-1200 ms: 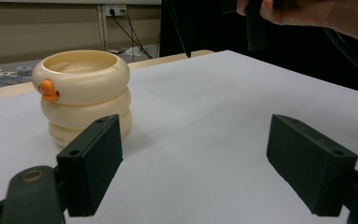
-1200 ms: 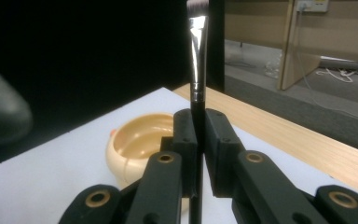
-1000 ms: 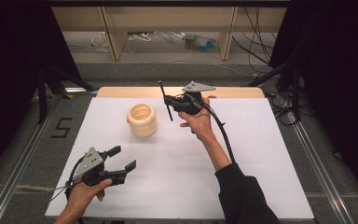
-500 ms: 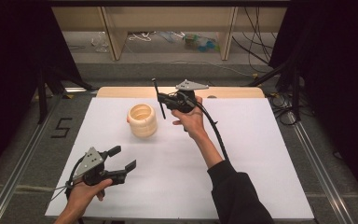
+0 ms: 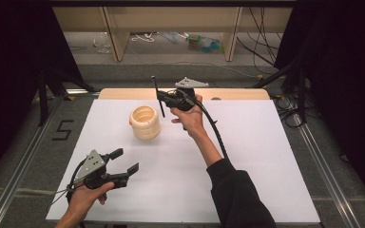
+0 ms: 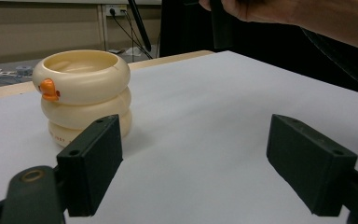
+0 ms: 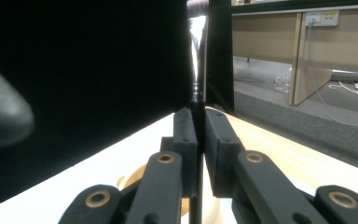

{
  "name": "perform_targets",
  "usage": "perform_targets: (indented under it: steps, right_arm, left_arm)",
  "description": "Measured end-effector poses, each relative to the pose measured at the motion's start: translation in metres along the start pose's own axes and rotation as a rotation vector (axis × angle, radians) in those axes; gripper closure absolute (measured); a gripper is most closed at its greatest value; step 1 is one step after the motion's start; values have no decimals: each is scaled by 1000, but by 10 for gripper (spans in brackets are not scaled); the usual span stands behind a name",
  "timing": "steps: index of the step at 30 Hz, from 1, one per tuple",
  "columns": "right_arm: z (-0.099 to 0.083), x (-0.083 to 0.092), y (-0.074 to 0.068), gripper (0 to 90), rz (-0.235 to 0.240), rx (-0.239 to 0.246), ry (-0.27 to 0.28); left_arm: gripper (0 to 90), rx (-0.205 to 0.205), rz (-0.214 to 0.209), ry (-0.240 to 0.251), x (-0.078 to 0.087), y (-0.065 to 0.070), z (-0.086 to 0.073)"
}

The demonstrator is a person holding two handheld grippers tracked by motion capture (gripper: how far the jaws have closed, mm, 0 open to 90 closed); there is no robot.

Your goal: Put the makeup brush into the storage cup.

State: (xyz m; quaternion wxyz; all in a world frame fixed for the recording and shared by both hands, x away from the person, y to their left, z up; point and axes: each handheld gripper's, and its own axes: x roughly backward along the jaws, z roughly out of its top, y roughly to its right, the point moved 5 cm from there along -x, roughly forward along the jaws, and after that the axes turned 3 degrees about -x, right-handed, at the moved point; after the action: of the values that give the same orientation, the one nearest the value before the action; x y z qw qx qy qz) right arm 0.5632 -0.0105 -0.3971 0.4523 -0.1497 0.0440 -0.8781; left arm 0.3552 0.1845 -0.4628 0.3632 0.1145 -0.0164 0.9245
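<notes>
A stack of rings [image 5: 145, 122] stands on the white table [image 5: 266, 166], left of centre toward the far side. The right gripper [image 5: 160, 99] is just right of the stack, near the far edge, with a thin rod [image 5: 156, 96] between its jaws. The left gripper [image 5: 123, 161] sits nearer the front left corner, well apart from the stack.

**One numeral readable beside the table**

A dark "5" [image 5: 62, 129] is seen marked on the grey floor [image 5: 24, 142] left of the table. Small print on the cream ringed container's [image 6: 81, 95] base is too faint to be read.
</notes>
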Motion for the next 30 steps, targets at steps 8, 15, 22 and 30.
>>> perform_targets:
  steps: [8, 15, 22, 30]
  right_arm:
    - [-2, -4, 1, 841, 2, -23, -3]
    - [4, -10, -2, 841, -7, 11, -12]
    - [15, -19, -15, 841, 25, 16, 6]
    - [13, -26, -20, 841, 39, 11, 24]
  left_arm:
    - [181, 3, 0, -3, -1, 0, 0]
    - [181, -4, -3, -1, -1, 0, 0]
    - [183, -2, -2, 0, 0, 0, 0]
    - [184, -1, -2, 3, 0, 1, 1]
